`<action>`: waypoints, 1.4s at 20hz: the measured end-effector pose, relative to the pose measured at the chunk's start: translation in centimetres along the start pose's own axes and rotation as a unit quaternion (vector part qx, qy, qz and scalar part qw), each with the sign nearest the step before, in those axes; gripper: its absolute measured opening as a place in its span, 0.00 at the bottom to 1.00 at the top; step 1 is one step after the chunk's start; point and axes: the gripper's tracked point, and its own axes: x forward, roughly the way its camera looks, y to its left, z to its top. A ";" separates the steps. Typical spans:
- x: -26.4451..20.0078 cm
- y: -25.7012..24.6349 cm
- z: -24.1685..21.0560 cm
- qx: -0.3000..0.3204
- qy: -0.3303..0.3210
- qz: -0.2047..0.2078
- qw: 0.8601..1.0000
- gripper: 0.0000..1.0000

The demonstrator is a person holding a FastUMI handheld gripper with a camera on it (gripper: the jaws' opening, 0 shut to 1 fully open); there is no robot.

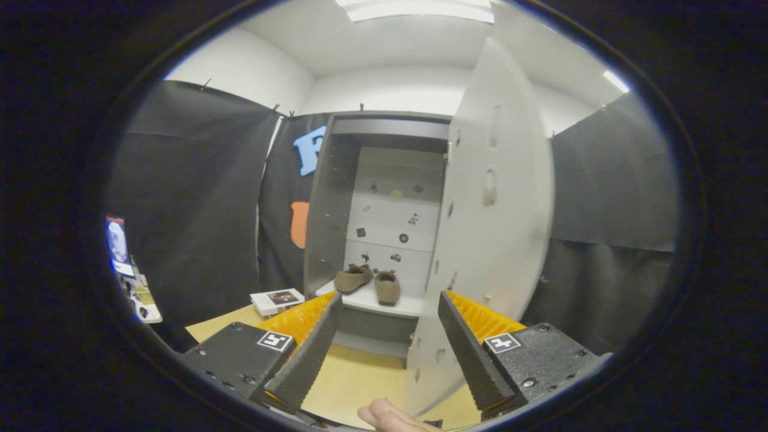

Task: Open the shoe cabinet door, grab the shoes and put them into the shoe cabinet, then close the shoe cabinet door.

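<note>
The grey shoe cabinet [336,198] stands ahead with its white door [498,210] swung wide toward me on the right. Two brown shoes [369,282] rest side by side on the cabinet's white lower shelf [396,307], beyond the fingers. My gripper [390,301] is open with nothing between its fingers. The door's lower edge sits between the fingers, nearer the right finger [465,354]. A person's fingertip [384,415] shows below, between the fingers.
A small booklet [276,300] lies on the light wooden floor [360,378] left of the cabinet. A screen and small items [129,270] stand far left against the black cloth wall. Black cloth also hangs on the right behind the door.
</note>
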 end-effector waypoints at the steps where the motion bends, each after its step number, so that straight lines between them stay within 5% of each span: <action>1: -1.1 -0.7 -0.2 -0.003 -0.008 0.002 1.000 1.00; 8: -6.7 -9.8 -3.1 0.010 -0.029 -0.077 0.997 1.00; 16: -2.7 -21.8 -8.1 0.051 -0.006 -0.156 0.986 1.00; 20: 0.5 -24.3 -11.6 0.040 0.030 -0.143 0.988 1.00; 28: 4.3 -18.2 -14.0 0.068 0.079 -0.030 0.994 1.00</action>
